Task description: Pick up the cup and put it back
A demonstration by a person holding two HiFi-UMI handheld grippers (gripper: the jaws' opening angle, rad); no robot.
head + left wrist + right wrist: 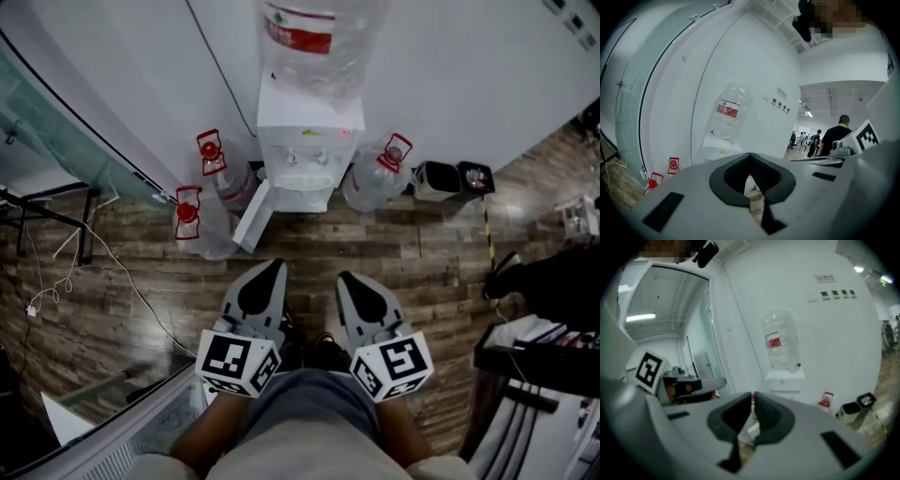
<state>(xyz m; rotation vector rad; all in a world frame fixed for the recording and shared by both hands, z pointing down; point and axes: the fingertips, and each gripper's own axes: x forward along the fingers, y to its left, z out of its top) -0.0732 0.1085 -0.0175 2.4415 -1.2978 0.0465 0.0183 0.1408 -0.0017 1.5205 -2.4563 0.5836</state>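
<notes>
Facing the water dispenser [300, 141] from across a wood floor [141, 272], I hold both tools low and side by side, aimed at the white cabinet against the wall.

The left gripper [278, 266] has its 2 dark fingertips touching, with nothing between them; only floor shows through the slot behind the tips. The right gripper [343, 277] is likewise pinched together and empty.

The big inverted bottle [319, 37] sits on top of the dispenser. 3 spare bottles with red handles [211, 155] stand beside its base, and a white door panel [253, 217] hangs open at its lower left. 2 small bins [436, 180] sit on the floor to its right.

I cannot pick out the cup in any view. The tap recess on the dispenser front is too small to read, and that is where I would expect the cup to stand.

I judge the cup to be light and thin-walled, likely paper or plastic, so easy to crush and a little slick. I would take it across the side wall, just under the rim where it is stiffest, closing gently and keeping it upright. Both grippers are well apart from the dispenser, so an approach and an opening of 1 gripper come first.
</notes>
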